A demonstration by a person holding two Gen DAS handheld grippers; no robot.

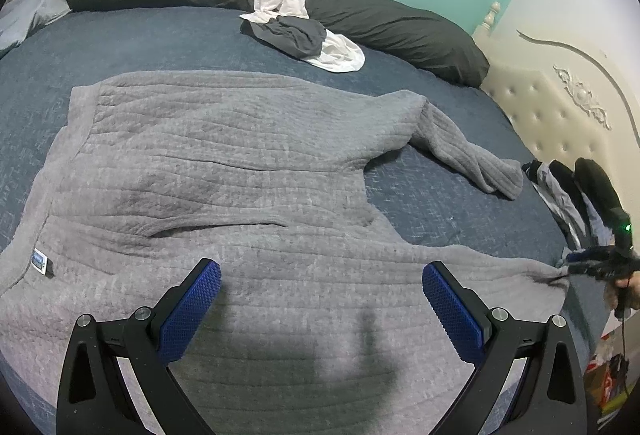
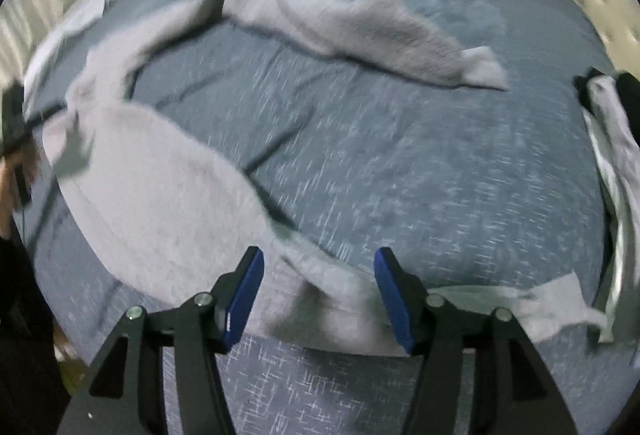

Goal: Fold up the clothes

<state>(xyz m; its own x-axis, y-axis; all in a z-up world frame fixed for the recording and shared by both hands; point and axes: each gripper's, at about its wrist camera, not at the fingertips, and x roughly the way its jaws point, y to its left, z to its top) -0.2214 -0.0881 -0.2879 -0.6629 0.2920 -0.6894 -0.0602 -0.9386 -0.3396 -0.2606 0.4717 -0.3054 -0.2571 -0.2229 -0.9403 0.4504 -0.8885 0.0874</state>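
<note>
The left gripper [image 1: 321, 299] is hovering with jaws spread over the grey sweater [image 1: 224, 171], whose near hem is cut off. The right gripper [image 2: 319, 291] is standing spread too, its blurred view smearing the sweater's sleeve

Right wrist view smeared throughout by motion blur, grey sweater [image 2: 160, 191] edges soft, clothes pile [image 2: 612, 139] cut off at right edge — contents unclear, left wrist view's lower frame crops sweater hem

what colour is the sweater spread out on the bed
Grey, with a ribbed knit. The sweater shows best in the left wrist view, lying on the blue bed cover.
</note>
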